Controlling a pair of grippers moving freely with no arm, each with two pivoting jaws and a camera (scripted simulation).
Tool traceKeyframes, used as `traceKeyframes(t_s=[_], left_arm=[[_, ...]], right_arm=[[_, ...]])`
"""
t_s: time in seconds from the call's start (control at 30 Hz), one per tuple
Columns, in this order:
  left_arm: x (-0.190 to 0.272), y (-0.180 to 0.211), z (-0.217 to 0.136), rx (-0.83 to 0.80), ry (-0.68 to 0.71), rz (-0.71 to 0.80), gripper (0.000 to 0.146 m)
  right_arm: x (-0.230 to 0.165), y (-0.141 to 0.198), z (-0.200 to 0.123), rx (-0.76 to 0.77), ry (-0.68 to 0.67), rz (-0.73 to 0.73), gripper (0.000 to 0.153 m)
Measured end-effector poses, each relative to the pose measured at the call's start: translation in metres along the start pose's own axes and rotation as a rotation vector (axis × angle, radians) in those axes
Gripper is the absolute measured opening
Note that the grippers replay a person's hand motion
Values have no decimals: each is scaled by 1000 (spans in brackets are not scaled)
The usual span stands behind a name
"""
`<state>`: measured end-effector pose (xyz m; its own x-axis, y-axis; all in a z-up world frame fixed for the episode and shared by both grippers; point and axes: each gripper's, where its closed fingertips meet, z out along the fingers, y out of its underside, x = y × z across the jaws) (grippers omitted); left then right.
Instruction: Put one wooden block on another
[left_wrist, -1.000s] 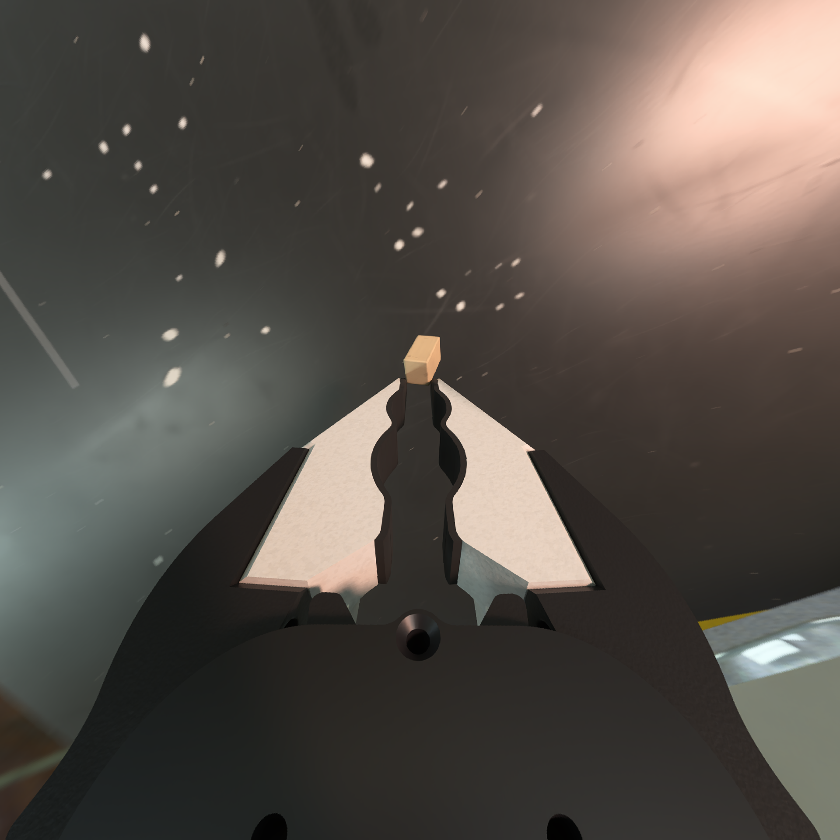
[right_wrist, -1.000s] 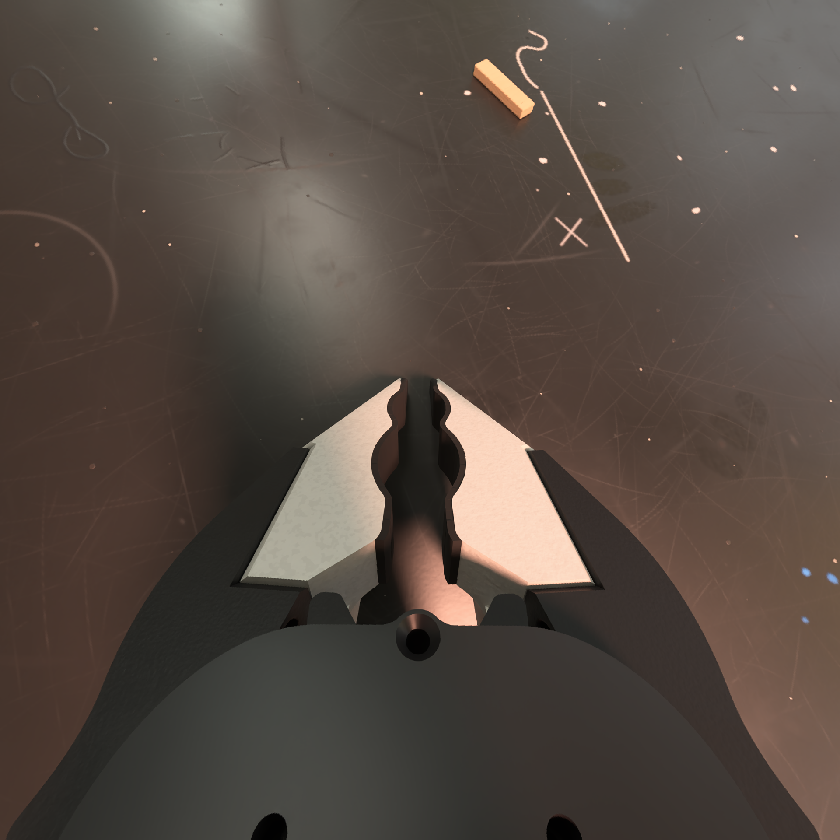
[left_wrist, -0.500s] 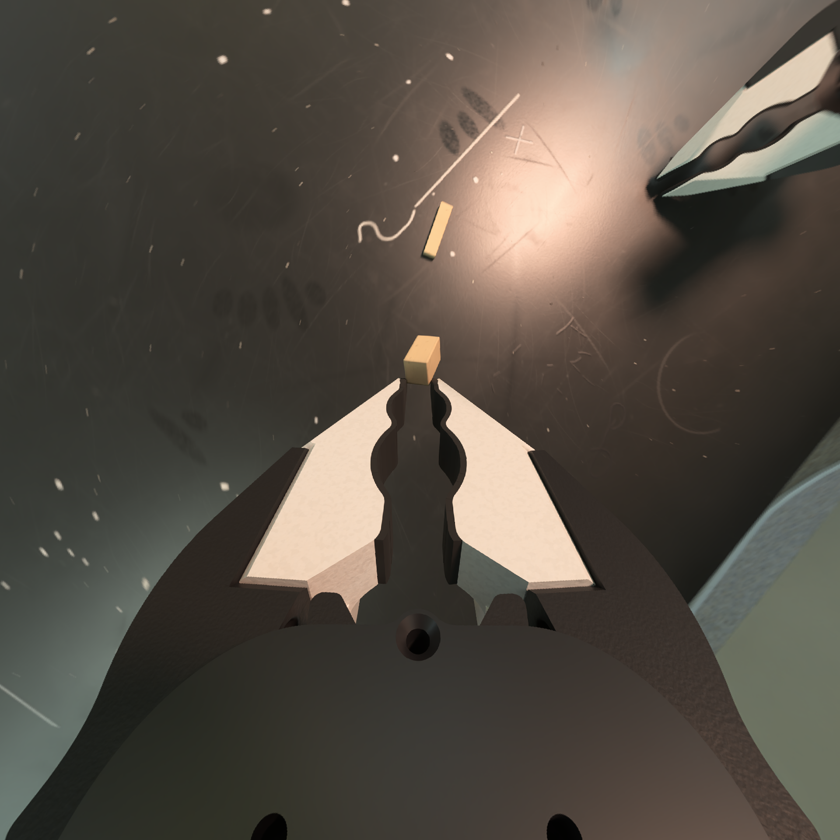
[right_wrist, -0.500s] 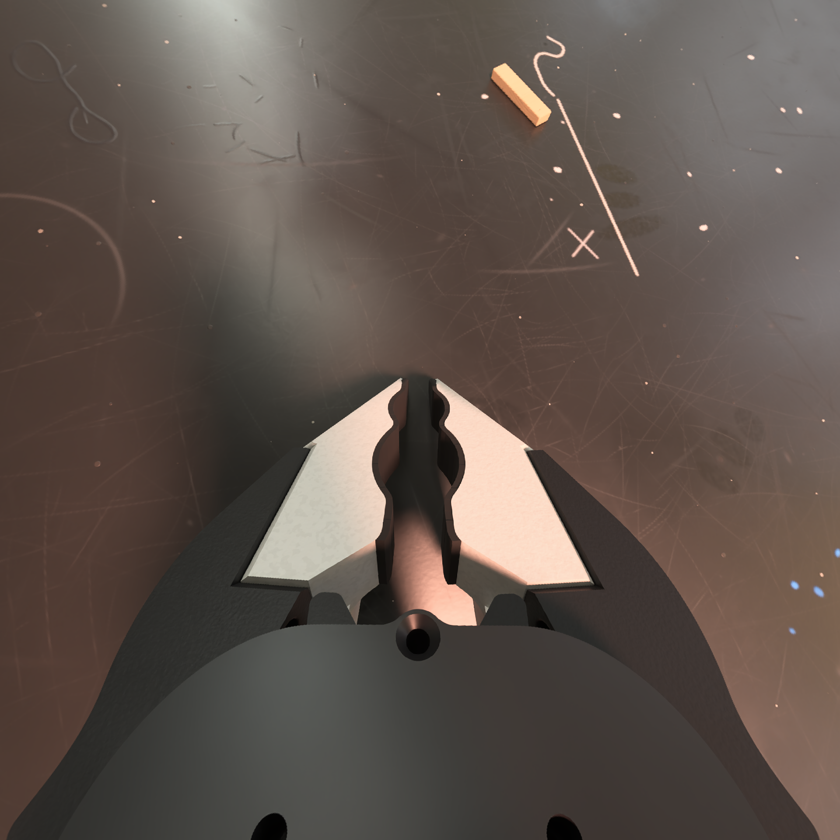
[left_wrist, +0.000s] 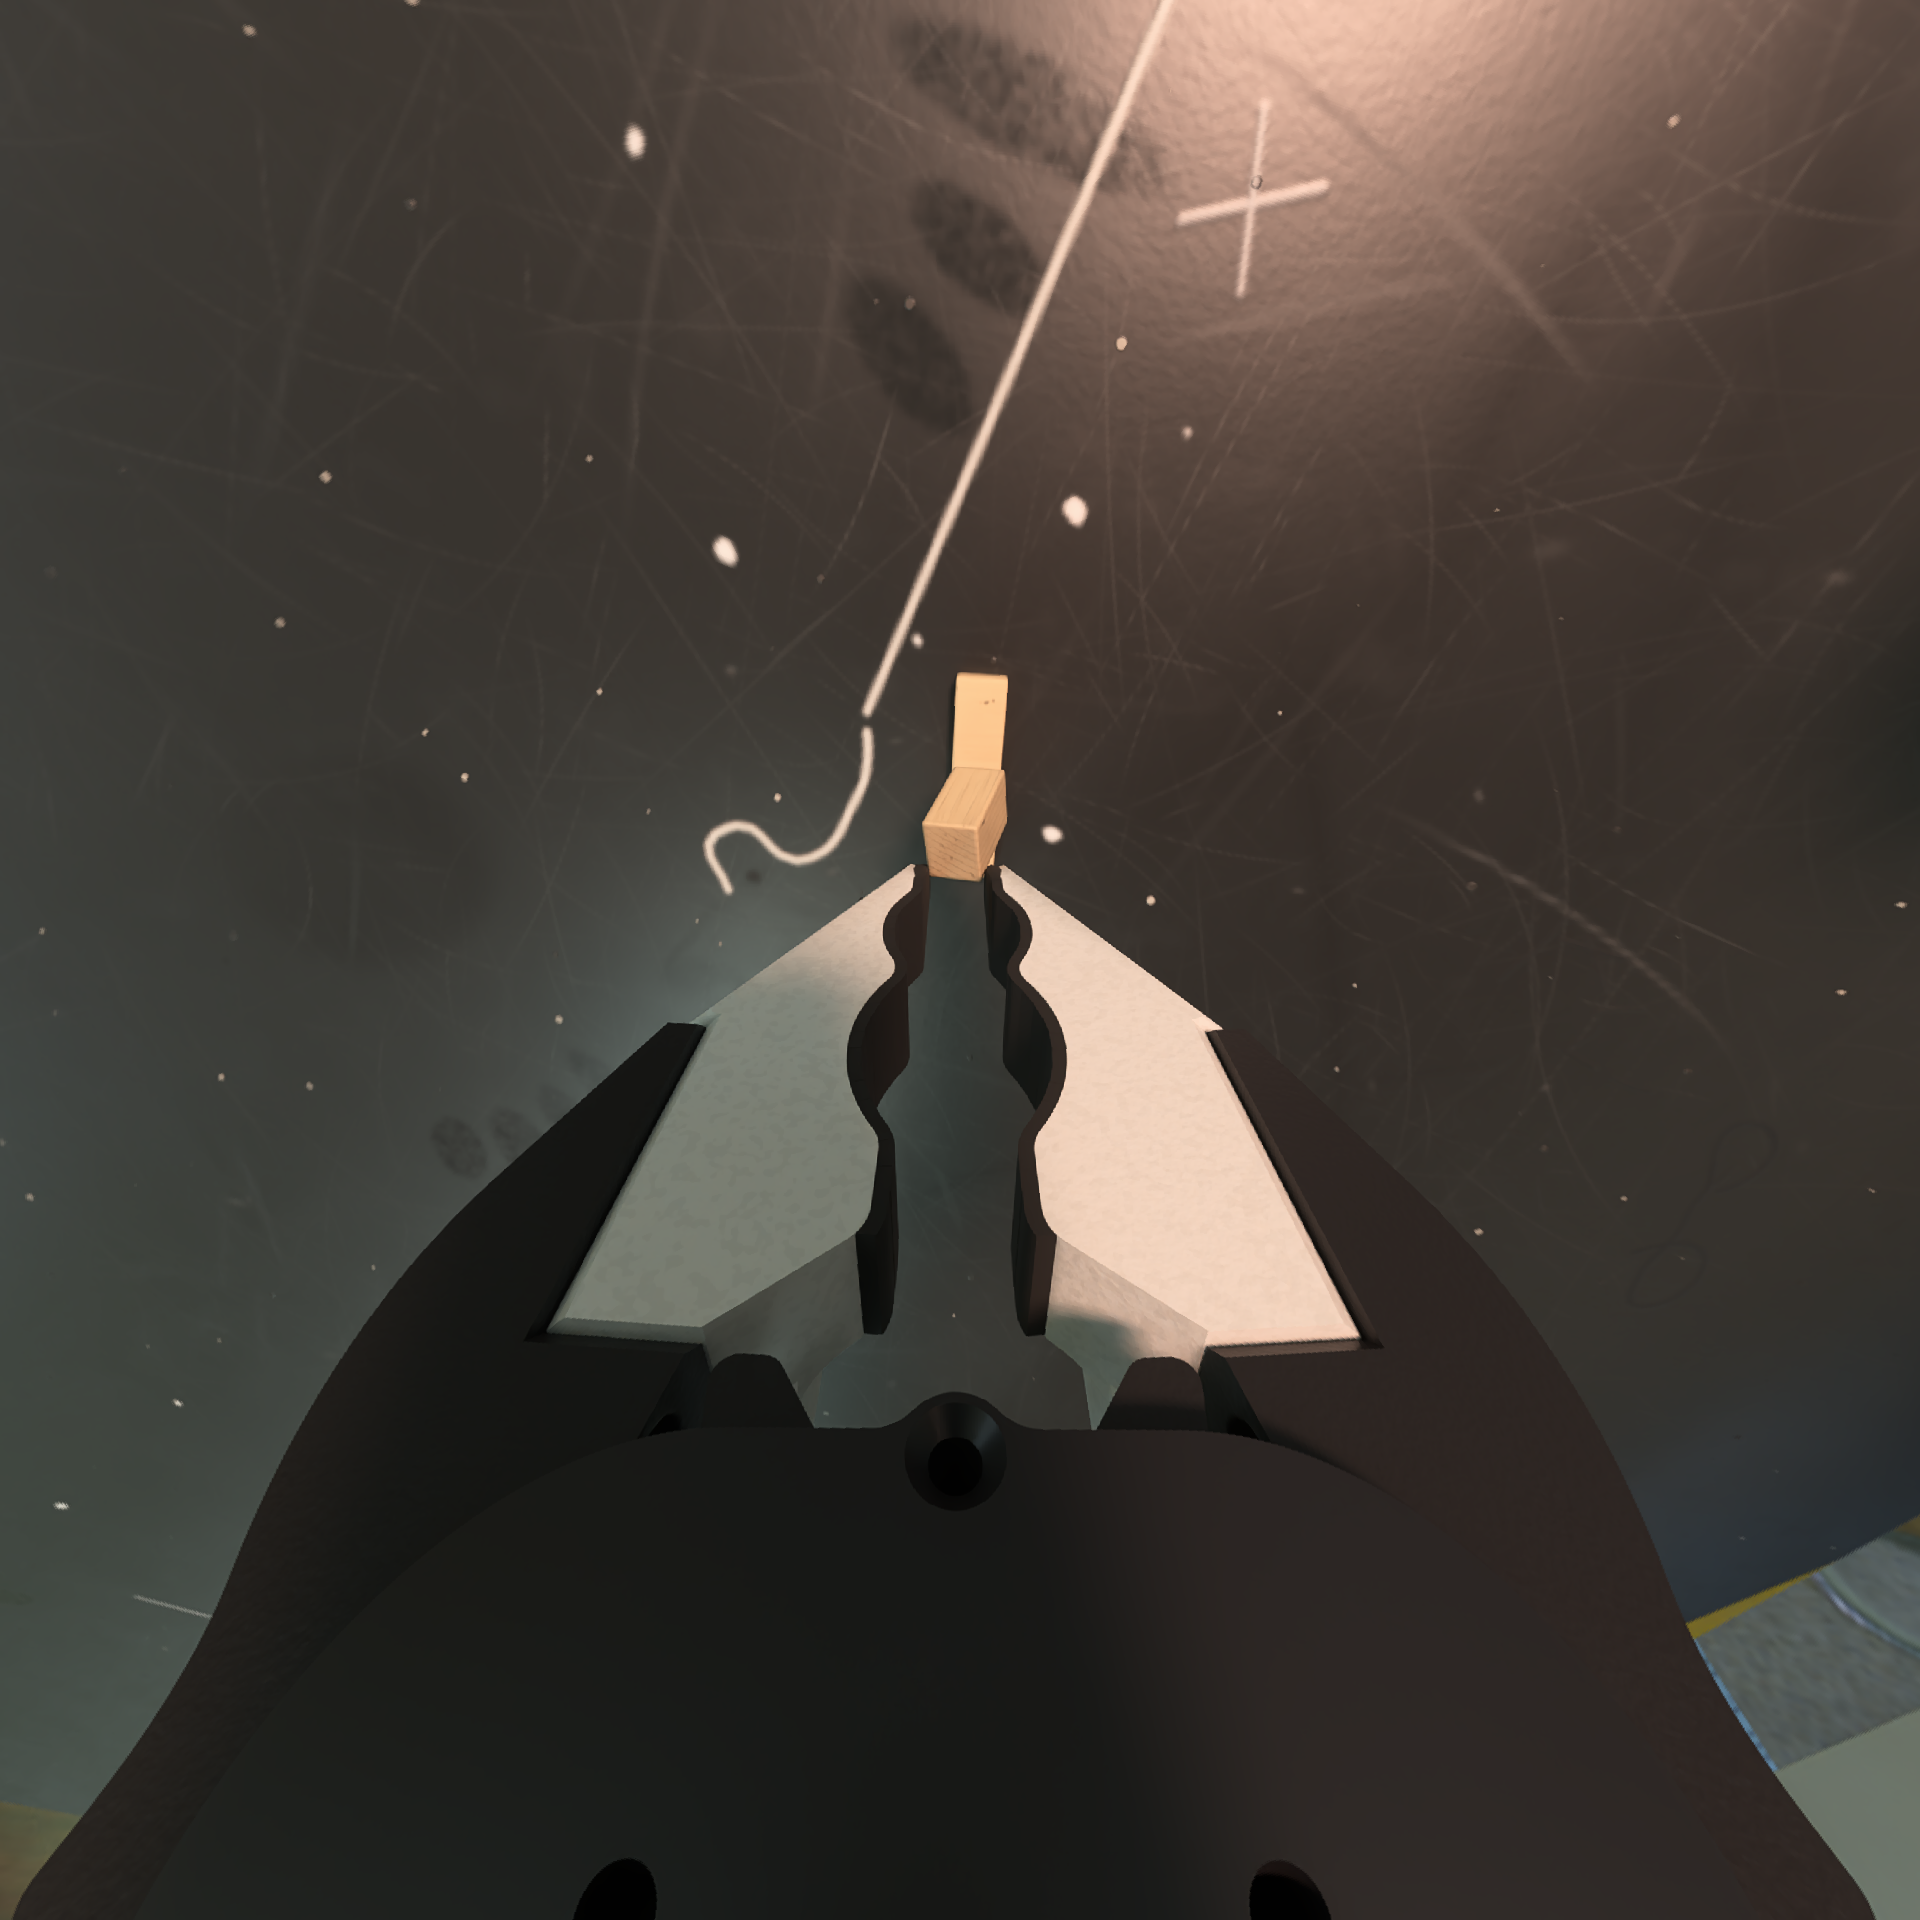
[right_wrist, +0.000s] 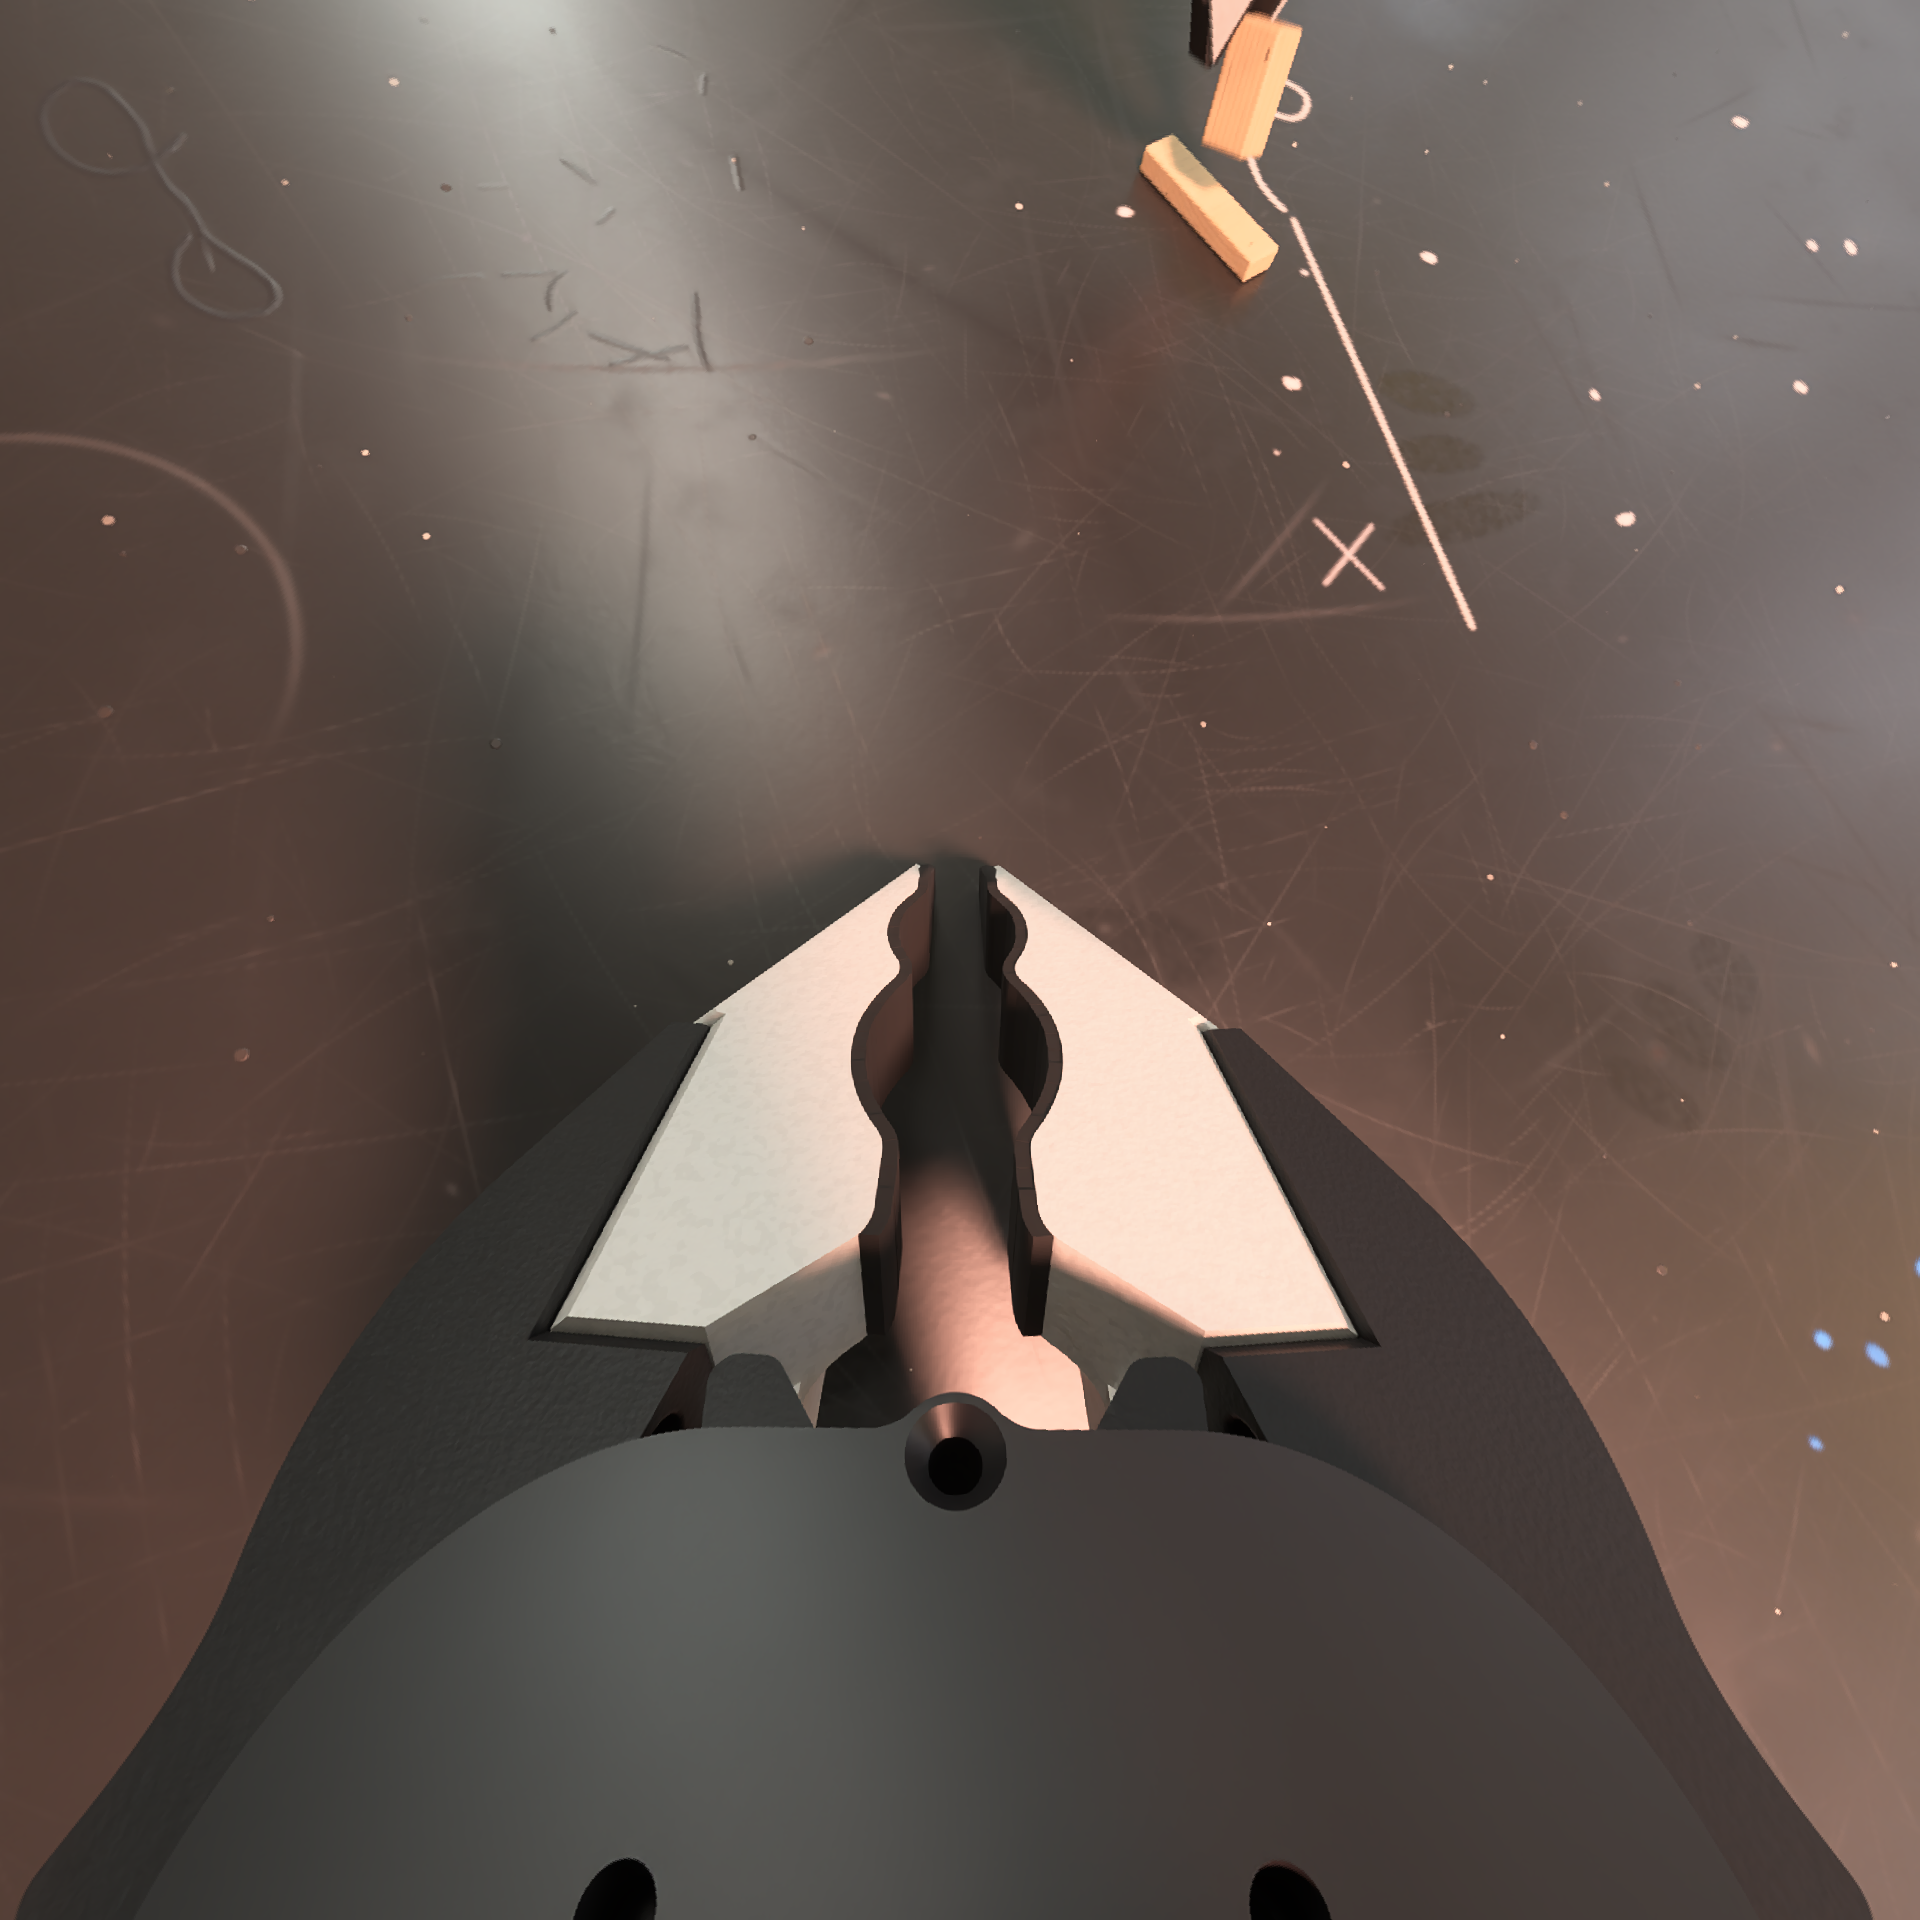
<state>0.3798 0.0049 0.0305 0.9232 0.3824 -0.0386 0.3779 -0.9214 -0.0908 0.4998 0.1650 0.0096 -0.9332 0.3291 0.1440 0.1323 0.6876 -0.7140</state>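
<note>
My left gripper (left_wrist: 953, 878) is shut on a small wooden block (left_wrist: 961, 831), held end-on at its fingertips above the dark scratched table (left_wrist: 416, 520). A second wooden block (left_wrist: 981, 717) lies flat on the table just beyond and below the held one. In the right wrist view the lying block (right_wrist: 1210, 208) is at the top right. The held block (right_wrist: 1252, 88) hangs tilted just above its far end, under the left gripper's tip (right_wrist: 1216, 26). My right gripper (right_wrist: 954, 873) hovers low over the table well short of both blocks, its jaws almost together with nothing between them.
A chalk line with a curl (left_wrist: 977, 468) runs just left of the blocks, and a chalk cross (left_wrist: 1252, 197) lies farther right. The table's edge (left_wrist: 1766, 1590) shows at the lower right of the left wrist view.
My left gripper has carried its block forward and down to just above the lying block, which now looks much nearer. The held block has entered the right wrist view. The right gripper drifted slightly.
</note>
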Motion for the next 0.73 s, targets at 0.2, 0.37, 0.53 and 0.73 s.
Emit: traceKeyframes(t_s=[0.2,0.37,0.53,0.73], left_arm=[[2,-4,9,8,6,53,12],[-8,-7,-31,175,-25,-24,21],[-35,51,-119,441,-228,-260,18],[-48,235,-127,141,-467,-634,20]], right_arm=[[0,0,0,-1,9,-6,9],[0,0,0,3,2,5,9],[0,0,0,2,8,0,9],[-1,-2,1,2,9,-9,8]])
